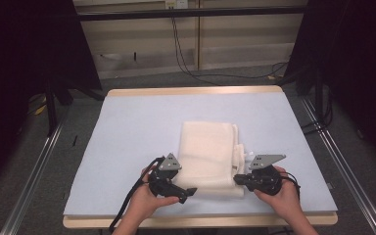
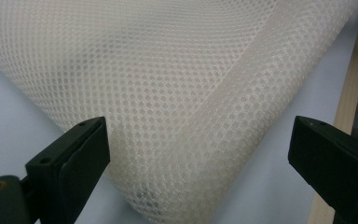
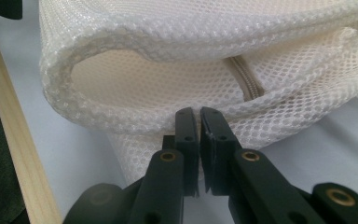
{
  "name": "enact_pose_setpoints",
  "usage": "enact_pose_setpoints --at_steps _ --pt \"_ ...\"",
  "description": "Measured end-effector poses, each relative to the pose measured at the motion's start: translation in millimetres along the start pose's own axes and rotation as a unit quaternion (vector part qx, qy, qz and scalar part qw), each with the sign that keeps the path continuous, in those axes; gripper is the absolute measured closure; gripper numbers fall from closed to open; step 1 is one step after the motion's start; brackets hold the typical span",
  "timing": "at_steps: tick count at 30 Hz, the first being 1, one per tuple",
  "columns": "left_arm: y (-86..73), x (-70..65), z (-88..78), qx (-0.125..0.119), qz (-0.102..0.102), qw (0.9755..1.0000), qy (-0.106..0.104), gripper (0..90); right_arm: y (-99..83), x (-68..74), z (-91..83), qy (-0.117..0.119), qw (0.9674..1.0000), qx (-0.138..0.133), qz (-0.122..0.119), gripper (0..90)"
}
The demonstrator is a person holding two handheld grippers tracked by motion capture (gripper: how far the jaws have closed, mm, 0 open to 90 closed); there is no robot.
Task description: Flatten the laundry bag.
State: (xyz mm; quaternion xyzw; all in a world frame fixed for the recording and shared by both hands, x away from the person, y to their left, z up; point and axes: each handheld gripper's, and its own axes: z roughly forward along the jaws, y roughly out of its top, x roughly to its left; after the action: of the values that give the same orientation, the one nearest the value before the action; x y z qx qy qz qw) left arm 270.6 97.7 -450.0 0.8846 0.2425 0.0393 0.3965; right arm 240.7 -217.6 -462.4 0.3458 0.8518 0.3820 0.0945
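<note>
Two grippers work a folded white mesh laundry bag (image 1: 209,156) that lies just past the centre of the pale blue table mat (image 1: 127,142), toward my six o'clock edge. My right gripper (image 3: 199,114) sits at the bag's four o'clock corner with its jaws pressed nearly together, and in the right gripper view the tips pinch the lower mesh lip just below the zipper (image 3: 244,79); how much fabric is caught I can't tell. My left gripper (image 1: 188,192) is at the bag's seven o'clock corner, jaws spread wide, with the rounded fold of mesh lying between them and untouched by either pad. I judge the main risk to be on the right: that pinch looks thin, so a pull could slide the slick mesh out, or lift one layer alone and spoil the fold. On the left, closing now might gather too many layers. Both hands work close to the wooden table edge (image 1: 200,220), so a drag toward six o'clock could pull the bag off.
</note>
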Motion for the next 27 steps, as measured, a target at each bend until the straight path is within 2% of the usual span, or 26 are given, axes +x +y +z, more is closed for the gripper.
enact_pose_setpoints --at_steps 2,3,7,9,11,12,15,16,18,20,21,22,23,24,27 --pt "0.3 -1.7 3.9 -0.001 0.007 1.0 0.001 6.0 -0.3 0.0 -0.3 -0.002 1.0 0.0 -0.003 84.7" --pt "1.1 -2.5 5.0 0.008 0.017 0.9998 0.005 6.6 -0.6 0.5 -0.3 -0.005 1.0 -0.001 -0.001 84.4" --pt "1.4 -2.8 10.2 0.005 0.013 0.9999 0.009 9.0 -1.4 2.9 -0.9 -0.014 0.9999 0.0 -0.001 84.0" --pt "2.2 -2.1 9.6 0.004 0.016 0.9998 0.014 12.9 -1.6 3.4 -1.1 -0.017 0.9998 -0.002 -0.005 83.0" --pt "1.8 -1.0 9.5 0.001 0.01 0.9997 0.021 17.3 -2.4 3.3 -1.8 -0.017 0.9998 -0.003 -0.003 82.0" --pt "1.8 0.0 9.1 0.003 0.013 0.9996 0.023 20.9 -3.1 3.3 -2.2 -0.018 0.9998 -0.003 0.002 81.6" --pt "1.1 1.8 7.9 -0.016 0.0 0.9998 0.006 36.2 -5.4 2.6 -4.3 -0.022 0.9997 -0.004 0.006 80.3" --pt "1.4 1.7 7.8 -0.018 0.002 0.9998 0.007 39.9 -6.1 2.2 -4.7 -0.023 0.9997 -0.007 0.006 79.8" --pt "3.4 1.4 5.8 -0.014 0.001 0.9999 0.005 50.4 -7.2 2.1 -6.0 -0.025 0.9996 -0.007 0.008 79.4" --pt "4.8 0.5 5.6 -0.008 -0.005 1.0 0.0 59.1 -8.3 2.0 -6.7 -0.026 0.9995 -0.008 0.013 78.6" --pt "4.8 0.5 6.2 -0.014 -0.011 0.9998 -0.005 64.4 -8.6 1.7 -6.9 -0.027 0.9996 -0.008 0.011 78.3" --pt "5.3 1.0 4.8 -0.007 -0.013 0.9999 -0.004 69.2 -8.7 1.5 -7.0 -0.027 0.9995 -0.009 0.011 77.8" --pt "5.4 2.2 3.4 -0.006 -0.016 0.9999 -0.001 72.1 -8.8 1.5 -6.9 -0.029 0.9995 -0.009 0.011 77.8" --pt "4.7 4.0 1.4 -0.016 -0.029 0.9995 0.0 75.8 -8.7 1.5 -6.7 -0.029 0.9995 -0.007 0.011 77.8" --pt "3.0 10.8 -5.4 -0.029 -0.049 0.9984 -0.002 80.4 -8.8 0.3 -5.9 -0.029 0.9995 -0.004 0.009 78.5"
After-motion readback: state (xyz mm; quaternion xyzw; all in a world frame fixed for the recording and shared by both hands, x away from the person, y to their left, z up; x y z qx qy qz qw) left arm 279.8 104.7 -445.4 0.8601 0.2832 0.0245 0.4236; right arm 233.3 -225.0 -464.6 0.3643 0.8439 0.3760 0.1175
